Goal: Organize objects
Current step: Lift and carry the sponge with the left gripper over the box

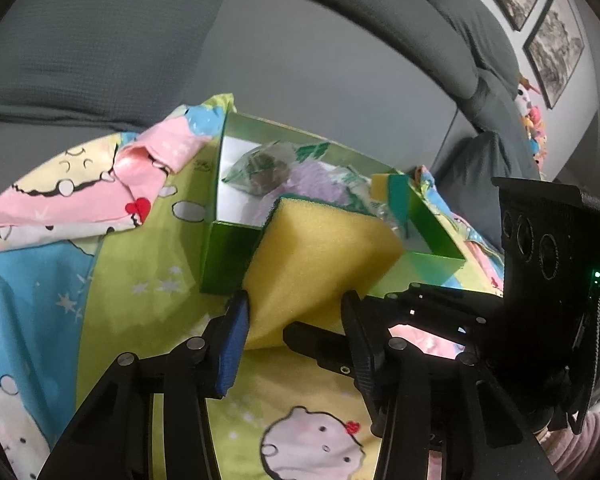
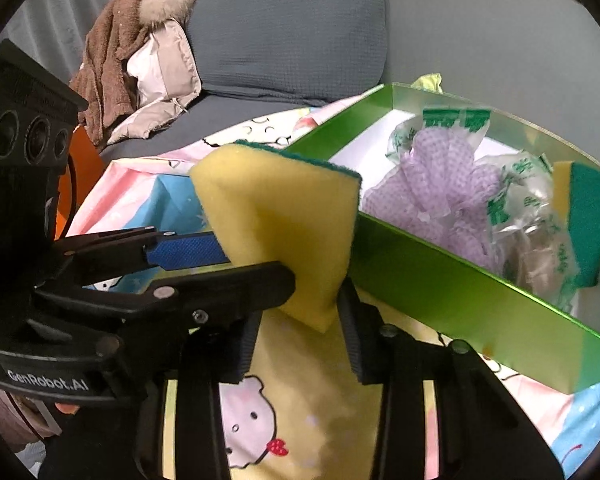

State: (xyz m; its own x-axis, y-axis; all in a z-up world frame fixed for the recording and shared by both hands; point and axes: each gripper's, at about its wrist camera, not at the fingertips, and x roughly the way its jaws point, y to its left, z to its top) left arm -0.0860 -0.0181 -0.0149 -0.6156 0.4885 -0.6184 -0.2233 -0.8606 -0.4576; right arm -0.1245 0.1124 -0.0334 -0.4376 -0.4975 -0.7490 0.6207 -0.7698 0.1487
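Note:
A yellow sponge (image 1: 320, 264) with a green scouring face is held up over the near wall of an open green box (image 1: 224, 256). My left gripper (image 1: 294, 308) is shut on it, blue pad on one side and black finger on the other. In the right wrist view the sponge (image 2: 276, 216) hangs with its lower corner between the pads of my right gripper (image 2: 300, 320), which is shut on it; the left gripper (image 2: 256, 268) clamps it from the left. The box (image 2: 440, 280) holds a purple mesh cloth (image 2: 432, 184) in plastic wrap and a second sponge (image 2: 584, 216).
The box lies on a cartoon-print sheet (image 1: 148, 264) spread over a grey sofa (image 1: 300, 60). A brown fleece and pale jacket (image 2: 140, 56) are piled at the sofa's far end. Framed pictures (image 1: 556, 44) hang on the wall, with colourful toys (image 1: 532, 120) below.

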